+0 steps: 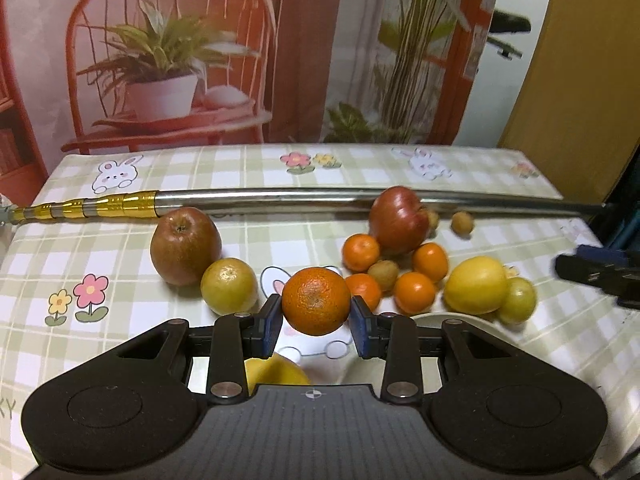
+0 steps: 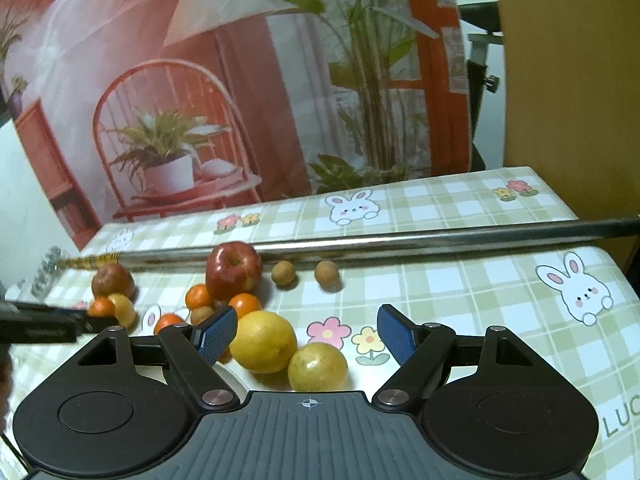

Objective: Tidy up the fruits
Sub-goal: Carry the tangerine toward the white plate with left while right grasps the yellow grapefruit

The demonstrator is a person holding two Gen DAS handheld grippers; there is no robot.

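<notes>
One orange (image 1: 316, 301) between the left gripper's (image 1: 316, 326) closed blue pads

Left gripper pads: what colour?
Blue, on black fingers; the pads show best in the left wrist view, clamping the orange.

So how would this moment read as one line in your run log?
left gripper: shut on orange, lifted | right gripper: open, empty | other fruit: on tablecloth
</notes>
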